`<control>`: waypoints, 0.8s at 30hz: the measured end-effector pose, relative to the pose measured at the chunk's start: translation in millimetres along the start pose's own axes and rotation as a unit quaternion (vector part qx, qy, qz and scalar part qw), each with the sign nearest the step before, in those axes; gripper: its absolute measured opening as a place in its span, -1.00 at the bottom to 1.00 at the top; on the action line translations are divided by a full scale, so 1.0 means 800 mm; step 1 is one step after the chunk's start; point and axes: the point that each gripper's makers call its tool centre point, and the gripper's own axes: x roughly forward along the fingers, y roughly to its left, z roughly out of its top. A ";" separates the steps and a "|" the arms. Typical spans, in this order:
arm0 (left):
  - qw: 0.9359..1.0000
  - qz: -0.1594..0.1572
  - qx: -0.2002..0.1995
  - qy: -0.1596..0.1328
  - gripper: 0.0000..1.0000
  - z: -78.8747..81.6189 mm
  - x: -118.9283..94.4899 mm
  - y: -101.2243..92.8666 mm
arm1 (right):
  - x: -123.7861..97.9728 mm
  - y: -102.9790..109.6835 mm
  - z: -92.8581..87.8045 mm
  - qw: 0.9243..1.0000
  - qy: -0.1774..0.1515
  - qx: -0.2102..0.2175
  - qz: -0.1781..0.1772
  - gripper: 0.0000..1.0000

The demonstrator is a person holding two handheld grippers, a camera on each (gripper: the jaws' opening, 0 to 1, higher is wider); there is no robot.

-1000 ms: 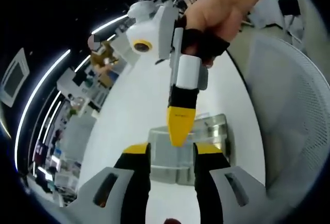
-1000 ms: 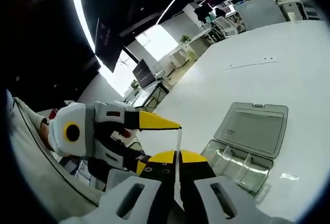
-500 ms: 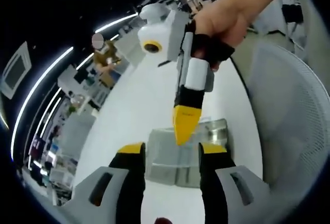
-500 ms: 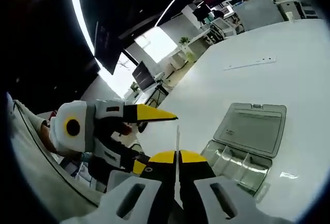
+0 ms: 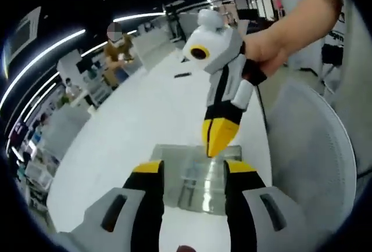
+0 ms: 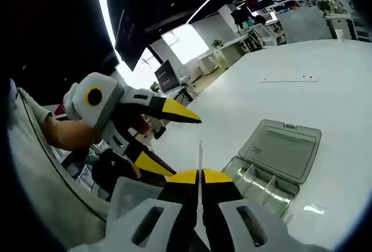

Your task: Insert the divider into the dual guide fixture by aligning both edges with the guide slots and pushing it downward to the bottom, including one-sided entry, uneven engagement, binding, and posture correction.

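Note:
My right gripper (image 6: 200, 175) is shut on the thin clear divider (image 6: 200, 154), which stands edge-on between its yellow tips. The left gripper (image 6: 186, 147) reaches in from the left, its jaws spread open just left of the divider's top and not touching it. A clear compartment box (image 6: 263, 181) with its lid (image 6: 280, 147) folded back lies on the white table behind the divider. In the left gripper view my left gripper (image 5: 195, 168) is open, with the clear box (image 5: 195, 182) seen between its jaws. The right gripper (image 5: 218, 139), held by a hand (image 5: 273, 49), points down over the box.
The white table (image 6: 325, 107) stretches far behind the box, with a thin strip (image 6: 289, 79) lying on it. A mesh chair back (image 5: 311, 147) stands to the right in the left gripper view. Desks and monitors stand in the background.
The left gripper has drawn back from the divider's top edge and stands clearly open. The right gripper keeps its hold on the divider. Both views have shifted with the hands.

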 end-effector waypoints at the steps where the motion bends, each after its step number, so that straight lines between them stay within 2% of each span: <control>1: 1.000 -0.004 0.000 0.001 -0.29 0.000 0.000 -0.002 | 0.000 0.001 -0.002 1.000 0.006 -0.015 0.001 -1.00; 7: 0.999 -0.035 -0.001 0.010 -0.50 -0.003 -0.002 -0.012 | -0.001 0.007 -0.008 0.998 0.013 -0.063 0.007 -1.00; 10: 0.999 -0.050 0.002 0.017 -0.53 -0.006 -0.001 -0.018 | 0.000 0.011 -0.012 0.996 0.020 -0.083 0.011 -1.00; 17: 0.996 -0.088 -0.006 0.030 -0.70 -0.008 0.000 -0.033 | 0.000 0.018 -0.017 0.991 0.028 -0.133 0.022 -1.00; 22: 0.994 -0.098 -0.005 0.038 -0.77 -0.009 0.002 -0.037 | 0.000 0.019 -0.021 0.986 0.036 -0.159 0.026 -1.00; 24: 0.993 -0.108 -0.007 0.042 -0.80 -0.009 0.002 -0.041 | 0.001 0.018 -0.025 0.982 0.045 -0.183 0.026 -1.00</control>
